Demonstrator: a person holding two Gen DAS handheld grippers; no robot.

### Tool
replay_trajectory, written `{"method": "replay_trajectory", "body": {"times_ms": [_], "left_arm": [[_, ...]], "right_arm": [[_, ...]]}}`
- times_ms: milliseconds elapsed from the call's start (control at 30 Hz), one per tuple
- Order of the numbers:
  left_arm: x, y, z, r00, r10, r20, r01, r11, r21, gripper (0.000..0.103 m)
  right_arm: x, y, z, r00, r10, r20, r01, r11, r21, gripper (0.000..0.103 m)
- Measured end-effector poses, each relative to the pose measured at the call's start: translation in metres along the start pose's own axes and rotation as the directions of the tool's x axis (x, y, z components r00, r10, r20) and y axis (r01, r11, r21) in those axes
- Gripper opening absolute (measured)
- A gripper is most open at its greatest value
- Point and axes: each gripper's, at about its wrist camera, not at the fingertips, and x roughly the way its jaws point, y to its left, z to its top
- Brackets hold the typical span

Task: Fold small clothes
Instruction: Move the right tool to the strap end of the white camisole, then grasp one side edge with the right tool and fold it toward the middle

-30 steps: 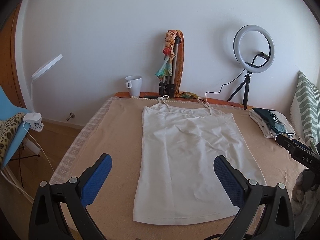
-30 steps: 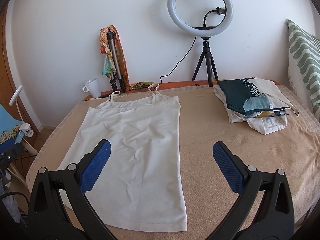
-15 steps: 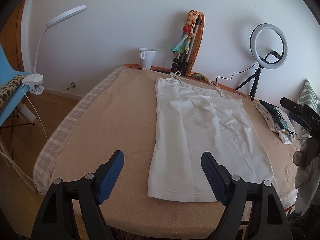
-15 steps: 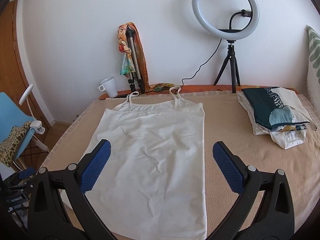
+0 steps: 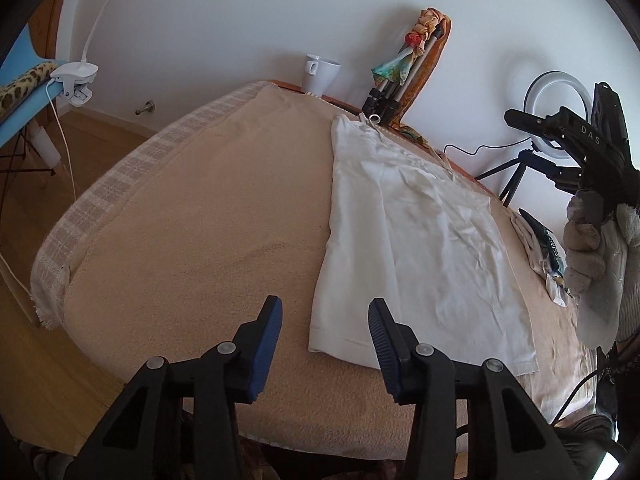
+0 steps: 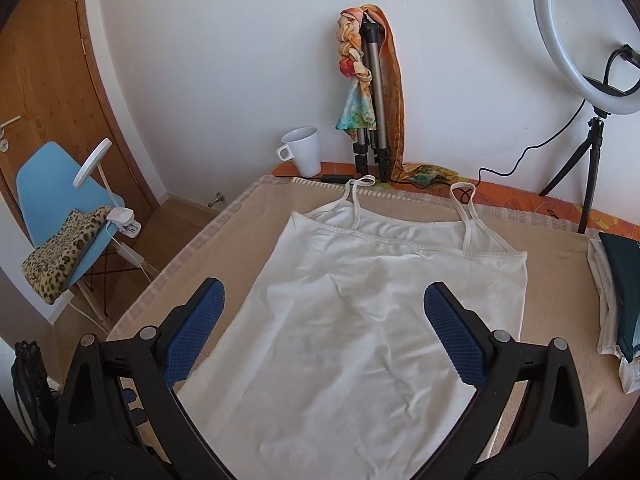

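Camisole (image 6: 360, 320), white and thin-strapped, is laid flat and unfolded on the beige blanket (image 5: 200, 220), straps toward the far edge by the wall, hem toward the near edge. No fold is seen in it yet, so the task is judged to be at its very start.

In the left wrist view, the left gripper (image 5: 324, 330) is held with its jaws apart, lined up with the near-left hem corner (image 5: 316, 346); whether the cloth is touched cannot be told. The right gripper (image 6: 324, 334) is held over the middle of the garment, jaws wide apart, nothing clamped.

Risks from here, as judged: the fabric looks thin and limp, so if only the top layer is pinched at the hem corner, the two layers would be pulled apart and the fold spoiled. The blanket beneath is soft and could be caught between the pads along with the hem, dragging the whole surface. A lift from one corner alone would likely skew the garment; wrinkles already seen across the middle could be pressed into creases. The loose straps (image 6: 464, 216) could be trapped crookedly inside a fold.

Further out, a stack of folded clothes (image 6: 616, 280) sits at the right edge, well apart. A white mug (image 6: 302, 152), a tripod (image 6: 372, 92) draped with scarves and a ring light (image 6: 584, 36) are ranged along the far edge; a wide sweep could knock the mug.
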Motion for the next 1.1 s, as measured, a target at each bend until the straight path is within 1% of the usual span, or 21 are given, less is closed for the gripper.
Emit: {"method": "replay_trajectory", "body": {"times_ms": [33, 100, 133, 200, 233, 300, 367, 500, 667, 867, 933, 1000, 1100], "left_arm": [[0.002, 0.001, 0.0, 1.0, -0.013, -0.009, 0.013, 1.0, -0.007, 0.044], [0.006, 0.002, 0.0, 0.999, -0.034, -0.026, 0.034, 0.999, -0.02, 0.043], [0.008, 0.002, 0.0, 0.998, -0.044, -0.035, 0.043, 0.999, -0.024, 0.042], [0.011, 0.003, 0.001, 0.998, -0.054, -0.045, 0.053, 0.998, -0.029, 0.04], [0.012, 0.004, 0.001, 0.997, -0.057, -0.048, 0.055, 0.998, -0.033, 0.039], [0.015, 0.008, 0.001, 0.997, -0.062, -0.053, 0.06, 0.997, -0.046, 0.038], [0.017, 0.012, 0.002, 0.996, -0.073, -0.058, 0.069, 0.995, -0.067, 0.037], [0.022, 0.017, 0.002, 0.995, -0.079, -0.068, 0.072, 0.993, -0.088, 0.037], [0.029, 0.02, 0.002, 0.992, -0.093, -0.087, 0.083, 0.99, -0.111, 0.035], [0.037, 0.015, 0.002, 0.99, -0.092, -0.103, 0.083, 0.992, -0.093, 0.034], [0.041, 0.015, 0.001, 0.99, -0.09, -0.11, 0.079, 0.992, -0.098, 0.034], [0.046, 0.016, 0.002, 0.99, -0.083, -0.114, 0.071, 0.992, -0.103, 0.03], [0.046, 0.016, 0.003, 0.99, -0.087, -0.107, 0.076, 0.992, -0.104, 0.029]], "right_arm": [[0.01, 0.001, 0.005, 1.0, 0.012, -0.022, -0.012, 1.0, 0.007, 0.091], [0.028, 0.004, 0.015, 0.997, 0.052, -0.064, -0.05, 0.998, 0.027, 0.081], [0.038, 0.006, 0.02, 0.994, 0.073, -0.086, -0.071, 0.997, 0.035, 0.079], [0.057, 0.009, 0.029, 0.988, 0.094, -0.125, -0.089, 0.995, 0.043, 0.067], [0.066, 0.011, 0.033, 0.985, 0.099, -0.139, -0.093, 0.994, 0.051, 0.063], [0.086, 0.013, 0.04, 0.977, 0.119, -0.176, -0.109, 0.992, 0.066, 0.053], [0.105, 0.018, 0.046, 0.969, 0.131, -0.208, -0.119, 0.991, 0.069, 0.051], [0.141, 0.029, 0.055, 0.96, 0.127, -0.251, -0.116, 0.992, 0.056, 0.05], [0.189, 0.035, 0.063, 0.943, 0.131, -0.305, -0.107, 0.99, 0.096, 0.044], [0.242, 0.038, 0.069, 0.932, 0.072, -0.354, -0.038, 0.994, 0.102, 0.039], [0.256, 0.038, 0.07, 0.929, 0.05, -0.367, -0.013, 0.995, 0.103, 0.039], [0.269, 0.036, 0.07, 0.925, 0.027, -0.379, 0.012, 0.995, 0.102, 0.039], [0.283, 0.038, 0.073, 0.918, -0.005, -0.396, 0.042, 0.995, 0.085, 0.039]]}}
